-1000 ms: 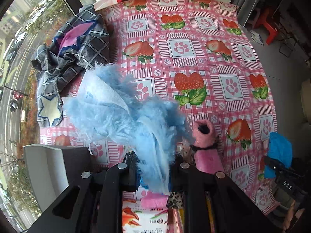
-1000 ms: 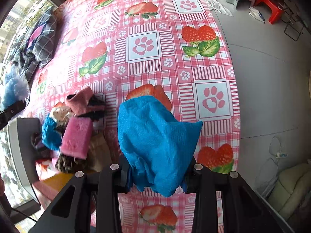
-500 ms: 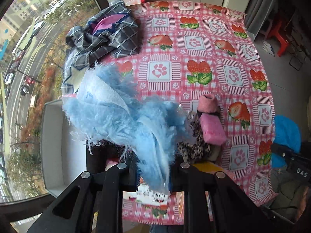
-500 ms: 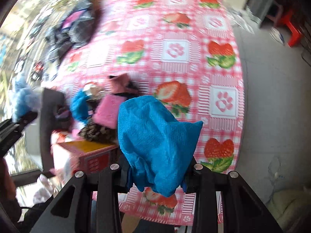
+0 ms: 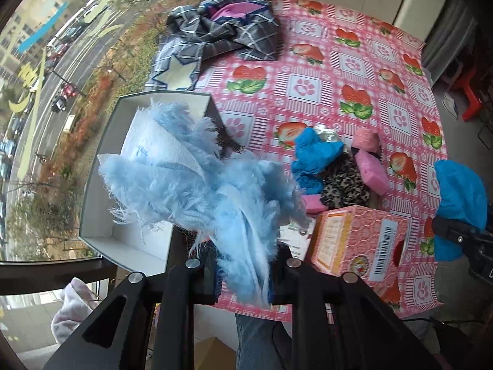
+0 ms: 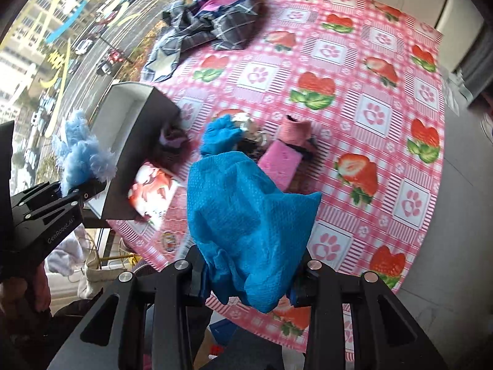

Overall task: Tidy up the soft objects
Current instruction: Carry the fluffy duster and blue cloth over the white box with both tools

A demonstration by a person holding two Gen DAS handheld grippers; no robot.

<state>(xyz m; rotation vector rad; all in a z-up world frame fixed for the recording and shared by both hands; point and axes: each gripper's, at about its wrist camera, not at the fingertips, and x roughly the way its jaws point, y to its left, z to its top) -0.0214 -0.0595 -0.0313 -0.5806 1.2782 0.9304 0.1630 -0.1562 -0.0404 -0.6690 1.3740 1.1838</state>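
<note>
My left gripper (image 5: 243,274) is shut on a fluffy light blue cloth (image 5: 197,182) and holds it above the open white box (image 5: 101,215) at the table's near left edge. My right gripper (image 6: 246,280) is shut on a bright blue cloth (image 6: 246,209), held above the table's near edge. It also shows in the left wrist view (image 5: 462,197). A pile of soft things lies mid-table: a blue cloth (image 5: 314,154), a leopard-print piece (image 5: 345,182) and pink pieces (image 5: 371,169).
A pink carton (image 5: 357,237) stands at the near edge beside the pile. A plaid garment (image 5: 228,34) lies at the far left corner. The strawberry tablecloth (image 5: 354,71) covers the table. A window runs along the left; a red stool (image 5: 468,92) stands far right.
Both grippers have pulled back and risen from the table with their cloths. The left one has shifted left, over the white box. The pile and carton now show in full.
</note>
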